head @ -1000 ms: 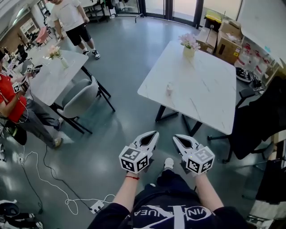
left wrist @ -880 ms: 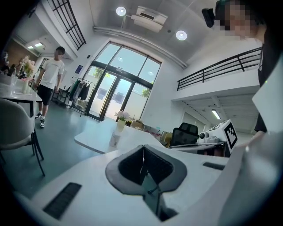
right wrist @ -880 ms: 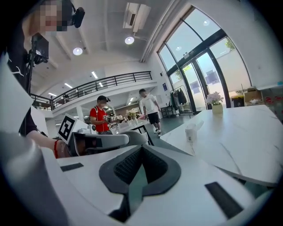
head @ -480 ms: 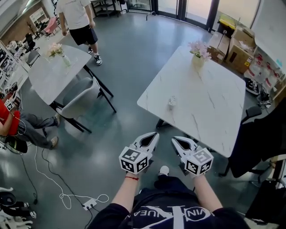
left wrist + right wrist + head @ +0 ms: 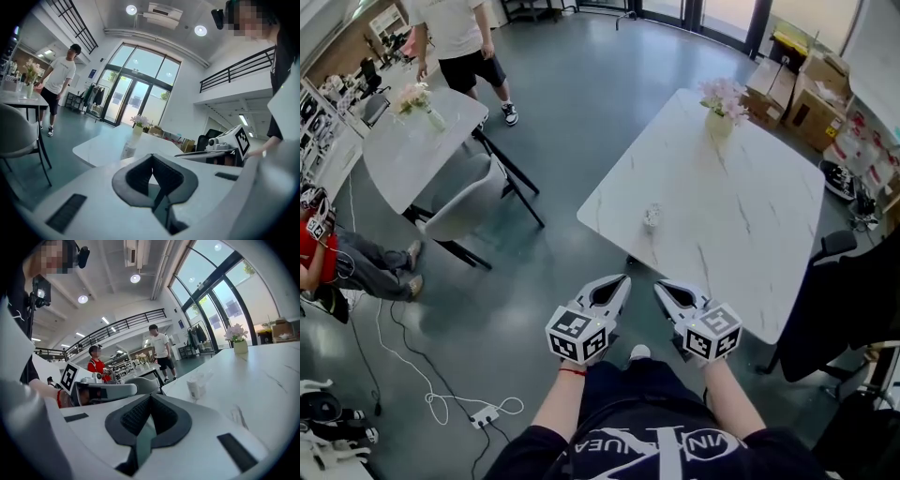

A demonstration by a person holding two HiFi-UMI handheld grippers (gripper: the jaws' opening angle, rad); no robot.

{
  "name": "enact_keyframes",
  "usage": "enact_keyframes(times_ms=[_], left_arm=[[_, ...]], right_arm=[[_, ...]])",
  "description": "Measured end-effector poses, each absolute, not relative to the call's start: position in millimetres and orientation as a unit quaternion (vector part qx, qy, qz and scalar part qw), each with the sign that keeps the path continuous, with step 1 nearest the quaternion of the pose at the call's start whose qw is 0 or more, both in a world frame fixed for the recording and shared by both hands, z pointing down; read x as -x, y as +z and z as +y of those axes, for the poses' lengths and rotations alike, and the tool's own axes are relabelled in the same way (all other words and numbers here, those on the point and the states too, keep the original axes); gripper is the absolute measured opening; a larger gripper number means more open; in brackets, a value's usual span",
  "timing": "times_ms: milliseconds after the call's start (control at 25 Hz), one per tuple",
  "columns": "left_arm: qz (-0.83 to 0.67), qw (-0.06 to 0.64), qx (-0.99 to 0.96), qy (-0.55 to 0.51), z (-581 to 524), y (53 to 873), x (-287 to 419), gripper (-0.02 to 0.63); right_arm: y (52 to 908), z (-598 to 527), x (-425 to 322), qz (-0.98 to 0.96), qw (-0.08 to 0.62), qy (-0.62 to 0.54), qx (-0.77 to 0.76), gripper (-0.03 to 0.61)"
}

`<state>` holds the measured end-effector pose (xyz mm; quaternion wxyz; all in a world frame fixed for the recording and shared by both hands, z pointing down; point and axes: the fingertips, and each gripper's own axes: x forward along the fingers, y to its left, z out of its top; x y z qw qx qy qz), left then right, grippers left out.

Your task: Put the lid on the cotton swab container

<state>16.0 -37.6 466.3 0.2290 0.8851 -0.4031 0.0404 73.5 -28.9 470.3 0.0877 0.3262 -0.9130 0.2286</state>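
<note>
A small clear cotton swab container stands near the left edge of the white marble table. It also shows in the left gripper view as the container and in the right gripper view as the container. I cannot make out a separate lid at this distance. My left gripper and right gripper hang side by side over the floor, short of the table's near corner. Both are shut and hold nothing; the left gripper and right gripper jaws meet at the tips.
A vase of pink flowers stands at the table's far end. To the left are a second table, a grey chair, a standing person and a seated person. A cable crosses the floor. Cardboard boxes and a dark chair are at the right.
The view has shifted toward the marble table, which now lies nearer and more central. Both grippers keep the same shut pose in front of the body.
</note>
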Motion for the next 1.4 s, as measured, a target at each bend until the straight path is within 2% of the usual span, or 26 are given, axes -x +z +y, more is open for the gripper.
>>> enact_keyframes(times_ms=[520, 1400], left_arm=[[-0.391, 0.238, -0.887, 0.063, -56, 483, -31, 0.005], [-0.328, 0.269, -0.901, 0.093, -163, 519, -30, 0.005]], right_arm=[[490, -46, -87, -0.905, 0.085, 0.257, -0.328, 0.003], [541, -129, -102, -0.855, 0.131, 0.330, -0.378, 0.003]])
